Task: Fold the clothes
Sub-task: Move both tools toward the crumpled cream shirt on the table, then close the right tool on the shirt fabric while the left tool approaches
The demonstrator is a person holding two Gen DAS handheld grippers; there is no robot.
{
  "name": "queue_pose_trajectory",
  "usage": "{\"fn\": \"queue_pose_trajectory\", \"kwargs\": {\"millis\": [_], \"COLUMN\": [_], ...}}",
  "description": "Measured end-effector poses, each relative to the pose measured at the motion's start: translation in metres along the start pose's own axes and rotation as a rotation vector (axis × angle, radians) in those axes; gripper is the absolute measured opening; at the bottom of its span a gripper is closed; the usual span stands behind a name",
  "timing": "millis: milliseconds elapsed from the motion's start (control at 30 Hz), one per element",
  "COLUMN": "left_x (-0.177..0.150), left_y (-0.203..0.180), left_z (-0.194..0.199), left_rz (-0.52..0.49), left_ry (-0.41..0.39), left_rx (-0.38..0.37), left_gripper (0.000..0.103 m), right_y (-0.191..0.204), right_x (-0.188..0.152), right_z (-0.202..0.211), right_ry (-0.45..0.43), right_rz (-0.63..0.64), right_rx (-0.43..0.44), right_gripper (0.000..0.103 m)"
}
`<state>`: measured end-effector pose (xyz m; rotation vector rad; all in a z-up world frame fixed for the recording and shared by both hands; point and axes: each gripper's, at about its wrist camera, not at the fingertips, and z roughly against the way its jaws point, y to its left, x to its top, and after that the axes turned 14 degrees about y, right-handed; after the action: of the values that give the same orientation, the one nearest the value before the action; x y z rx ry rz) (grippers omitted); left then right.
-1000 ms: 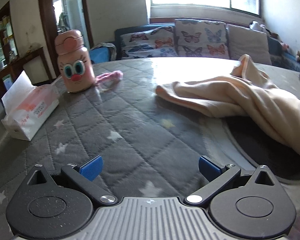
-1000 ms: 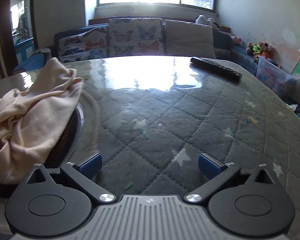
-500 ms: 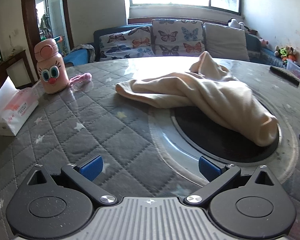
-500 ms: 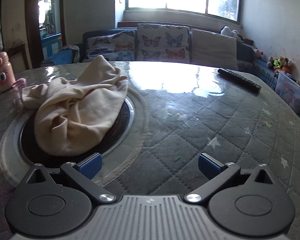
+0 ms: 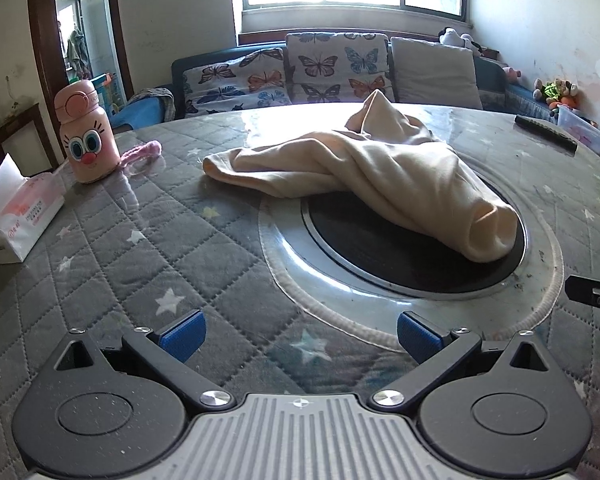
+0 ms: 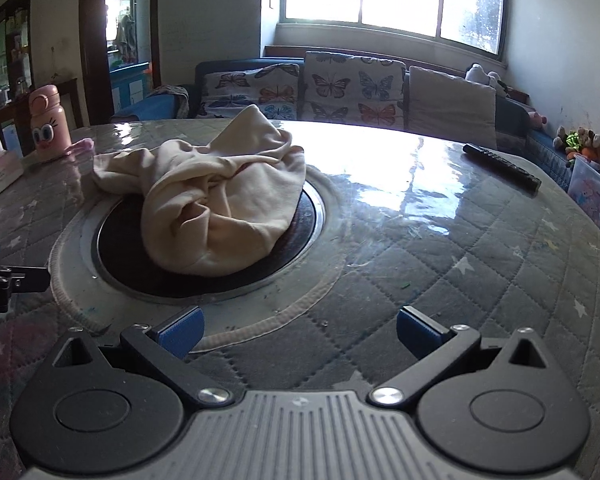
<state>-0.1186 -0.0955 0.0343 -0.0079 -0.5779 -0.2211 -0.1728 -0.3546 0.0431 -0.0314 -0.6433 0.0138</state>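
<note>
A crumpled cream garment [image 5: 380, 176] lies in a heap on the round table, partly over the black centre disc [image 5: 364, 248]; it also shows in the right wrist view [image 6: 220, 200]. My left gripper [image 5: 300, 334] is open and empty, near the table's front edge, short of the garment. My right gripper [image 6: 298, 330] is open and empty, near the front edge, to the right of the garment. Part of each gripper shows at the side edge of the other's view.
A pink cartoon bottle [image 5: 88, 136] and a tissue box [image 5: 16, 216] stand at the left. A black remote [image 6: 500, 166] lies at the far right. The table has a grey quilted cover [image 5: 160, 248]. A sofa with butterfly cushions [image 5: 324, 68] is behind.
Both grippers have pulled back and turned toward the table's centre, so the garment and the black disc now sit more centrally in both views. Both stay open.
</note>
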Motion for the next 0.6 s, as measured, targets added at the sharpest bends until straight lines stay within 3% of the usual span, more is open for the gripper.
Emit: {"fn": "queue_pose_trajectory", "kwargs": {"millis": [600], "left_x": [0.006], "left_y": [-0.008], "left_z": [-0.014], "left_rz": [-0.016], "left_ry": [0.045], "left_rx": [-0.004], "left_gripper": [0.103], "right_y": [0.014], "right_x": [0.003], "right_z": [-0.004], "right_ry": [0.005], "right_rz": [0.035], "right_rx": [0.022], "right_gripper": [0.103]}}
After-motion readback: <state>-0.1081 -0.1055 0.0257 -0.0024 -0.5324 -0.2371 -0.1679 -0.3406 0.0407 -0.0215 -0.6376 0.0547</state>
